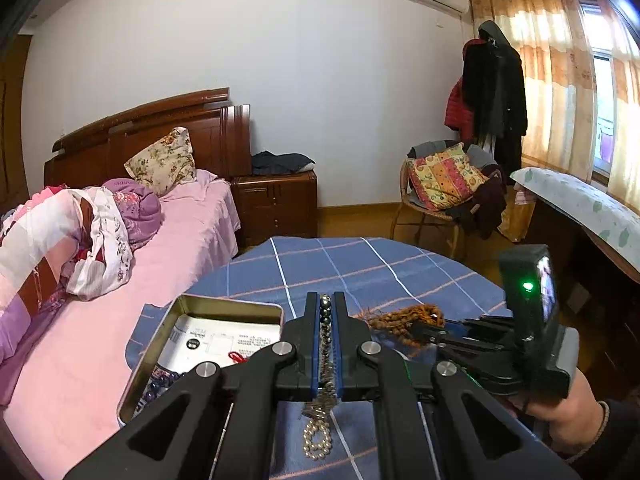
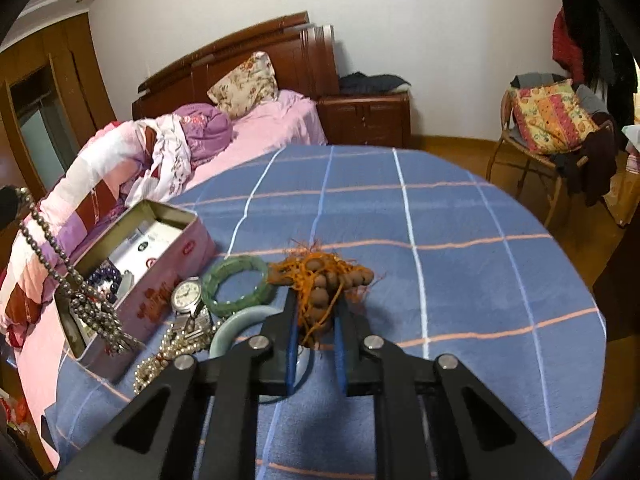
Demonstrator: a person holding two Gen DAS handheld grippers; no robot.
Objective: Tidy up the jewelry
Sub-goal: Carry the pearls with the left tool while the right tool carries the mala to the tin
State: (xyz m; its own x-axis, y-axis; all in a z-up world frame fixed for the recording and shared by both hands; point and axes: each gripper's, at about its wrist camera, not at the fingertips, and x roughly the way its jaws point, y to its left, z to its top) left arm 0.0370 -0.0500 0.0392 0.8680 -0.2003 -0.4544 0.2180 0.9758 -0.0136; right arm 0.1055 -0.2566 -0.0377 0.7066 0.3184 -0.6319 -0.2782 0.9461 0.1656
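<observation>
My left gripper [image 1: 326, 300] is shut on a grey bead necklace [image 1: 325, 322], whose strand runs between the pads and hangs in a loop below. In the right wrist view that necklace [image 2: 60, 264] dangles over the open pink tin [image 2: 160, 264], its lower end draped on the tin's near wall. My right gripper [image 2: 318, 296] is shut on a brown wooden bead string [image 2: 324, 280] with orange tassels, on the blue checked cloth [image 2: 440, 240]. The left wrist view shows the right gripper [image 1: 424, 330] at the brown beads [image 1: 404, 316].
Beside the tin lie a green jade bangle [image 2: 236, 286], a wristwatch [image 2: 186, 294], a pale bangle [image 2: 240, 320] and a pearl strand [image 2: 168, 356]. Purple beads [image 2: 106, 276] and a card sit inside the tin. A pink bed [image 1: 120, 280] adjoins the table on the left.
</observation>
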